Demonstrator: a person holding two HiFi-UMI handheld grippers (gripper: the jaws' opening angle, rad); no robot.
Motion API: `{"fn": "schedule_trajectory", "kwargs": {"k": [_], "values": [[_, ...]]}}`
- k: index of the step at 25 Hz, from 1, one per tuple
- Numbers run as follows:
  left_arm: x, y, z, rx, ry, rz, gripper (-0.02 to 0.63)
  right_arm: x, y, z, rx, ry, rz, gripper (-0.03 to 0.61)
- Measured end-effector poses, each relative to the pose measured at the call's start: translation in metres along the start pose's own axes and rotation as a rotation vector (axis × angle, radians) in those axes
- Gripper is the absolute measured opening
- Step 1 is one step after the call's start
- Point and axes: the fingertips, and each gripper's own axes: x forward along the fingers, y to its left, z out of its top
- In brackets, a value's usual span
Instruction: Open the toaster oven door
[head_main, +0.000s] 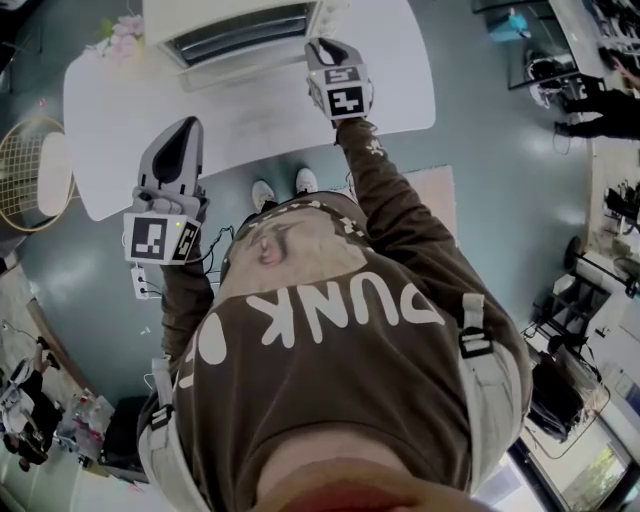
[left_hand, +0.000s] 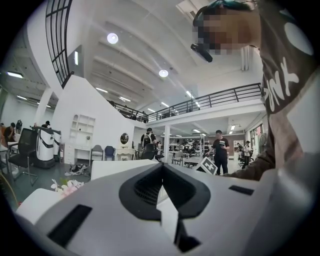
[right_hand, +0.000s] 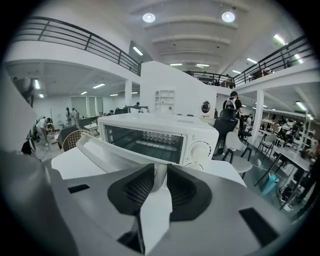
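**A:** Obs.: where is the oven, and what has hold of what?

**B:** The toaster oven (head_main: 240, 30) sits at the far side of the white surface (head_main: 250, 130). Its door (right_hand: 120, 145) is swung down toward the person, and the right gripper view shows the cavity and rack exposed. The right gripper (head_main: 326, 48) is at the door's front edge. Its fingers (right_hand: 135, 187) stand partly apart with the door handle (right_hand: 100, 149) between them, near the handle's right end. The pads lie against it on both sides, as far as I can read. The left gripper (head_main: 183, 130) hovers over the near edge of the surface, well apart from the oven. Its fingers are closed together on nothing.

**A:** Step in hand?

**B:** Judged: the last part of the swing. The door looks close to level, but I am not certain it is at its stop.

**A:** Method note?

**B:** Let the hand follow the hinge arc, down and toward the body. A straight pull would likely drag a light oven across the surface. Hold the grip square on the handle so it does not twist out at that end. Ease the door to its stop rather than dropping it. Only then spread the fingers and back straight off, clear of the knobs (right_hand: 200, 150). If the oven creeps, the left gripper could brace the housing.
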Motion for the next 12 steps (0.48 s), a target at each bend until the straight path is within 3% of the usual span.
{"fn": "schedule_trajectory", "kwargs": {"k": [12], "values": [[0.008, -0.005, 0.000, 0.009, 0.020, -0.006, 0.003, -0.017, 0.011, -0.034, -0.074, -0.015, -0.038, 0.095]]}}
